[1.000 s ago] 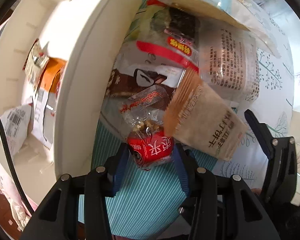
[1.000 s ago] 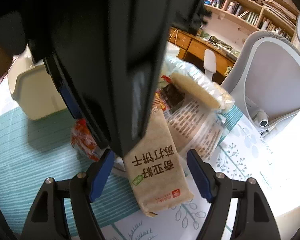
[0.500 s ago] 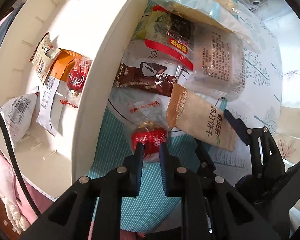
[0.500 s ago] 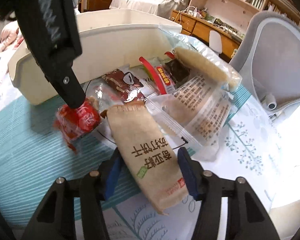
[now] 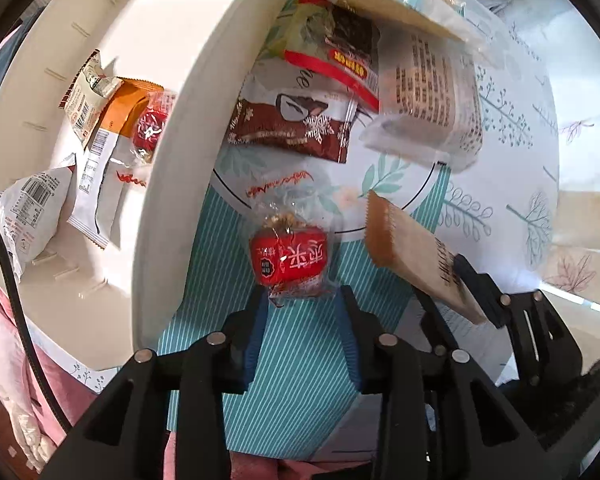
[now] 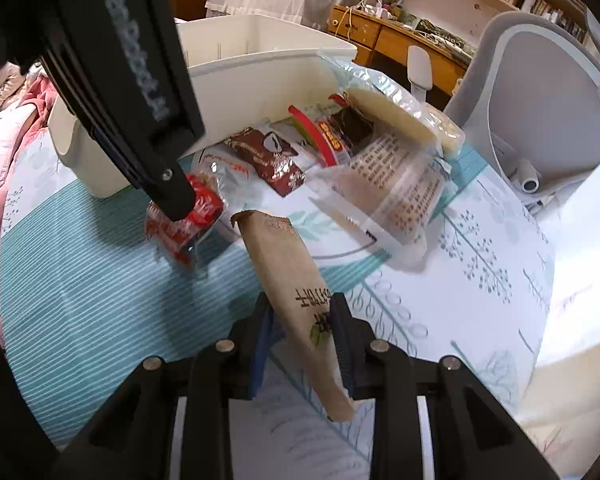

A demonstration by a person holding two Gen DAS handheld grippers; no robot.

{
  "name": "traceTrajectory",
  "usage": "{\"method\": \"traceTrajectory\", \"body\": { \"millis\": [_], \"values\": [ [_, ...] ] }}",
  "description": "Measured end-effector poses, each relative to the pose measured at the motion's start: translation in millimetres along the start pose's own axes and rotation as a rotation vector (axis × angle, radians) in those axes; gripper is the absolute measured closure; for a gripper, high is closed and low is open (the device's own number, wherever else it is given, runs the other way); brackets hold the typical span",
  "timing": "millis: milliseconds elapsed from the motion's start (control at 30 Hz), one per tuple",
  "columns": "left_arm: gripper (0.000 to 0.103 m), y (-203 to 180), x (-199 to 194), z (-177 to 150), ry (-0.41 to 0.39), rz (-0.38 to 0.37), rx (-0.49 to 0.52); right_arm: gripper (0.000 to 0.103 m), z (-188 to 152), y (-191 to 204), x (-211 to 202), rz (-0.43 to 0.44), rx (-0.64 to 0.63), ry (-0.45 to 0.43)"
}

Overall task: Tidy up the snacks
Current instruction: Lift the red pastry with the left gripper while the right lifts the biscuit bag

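Note:
A red-wrapped snack (image 5: 288, 258) hangs just past the tips of my left gripper (image 5: 302, 300). That gripper points straight down and its jaws are opening, with only the crinkled wrapper end between the tips. In the right wrist view the snack (image 6: 188, 216) sits under a left fingertip (image 6: 172, 196), slightly off the striped cloth. My right gripper (image 6: 300, 316) is closing on a brown biscuit packet (image 6: 284, 264), and its pads press the packet's sides. The packet (image 5: 404, 248) tilts up on edge.
A white bin (image 5: 180, 160) stands left of the pile with several packets (image 5: 100, 120) inside. A dark brown packet (image 5: 288, 128), a red-banded pack (image 5: 336, 56) and a clear cracker bag (image 5: 428, 96) lie beyond. A grey chair (image 6: 540, 92) stands past the table edge.
The right jaws narrowed onto the brown packet and tipped it from flat up on edge. The left jaws closed to a slit, then spread again. The left view drew back toward the bin.

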State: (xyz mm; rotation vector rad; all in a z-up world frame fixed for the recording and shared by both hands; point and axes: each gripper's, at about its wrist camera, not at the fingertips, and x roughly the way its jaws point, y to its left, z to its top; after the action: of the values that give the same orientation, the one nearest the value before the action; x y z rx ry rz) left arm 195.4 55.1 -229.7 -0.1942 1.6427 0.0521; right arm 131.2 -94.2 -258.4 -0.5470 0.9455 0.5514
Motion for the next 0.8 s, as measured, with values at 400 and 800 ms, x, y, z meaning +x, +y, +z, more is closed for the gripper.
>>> {"method": "traceTrajectory", "body": {
  "millis": [400, 800],
  "values": [
    [0.054, -30, 33, -6, -0.002, 0.092, 0.051, 0.090, -25, -30, -24, 0.095, 0.347, 0.070],
    [0.054, -36, 51, 11, -0.023, 0.133, 0.055, 0.090, -45, -40, -37, 0.106, 0.498, 0.108]
  ]
}}
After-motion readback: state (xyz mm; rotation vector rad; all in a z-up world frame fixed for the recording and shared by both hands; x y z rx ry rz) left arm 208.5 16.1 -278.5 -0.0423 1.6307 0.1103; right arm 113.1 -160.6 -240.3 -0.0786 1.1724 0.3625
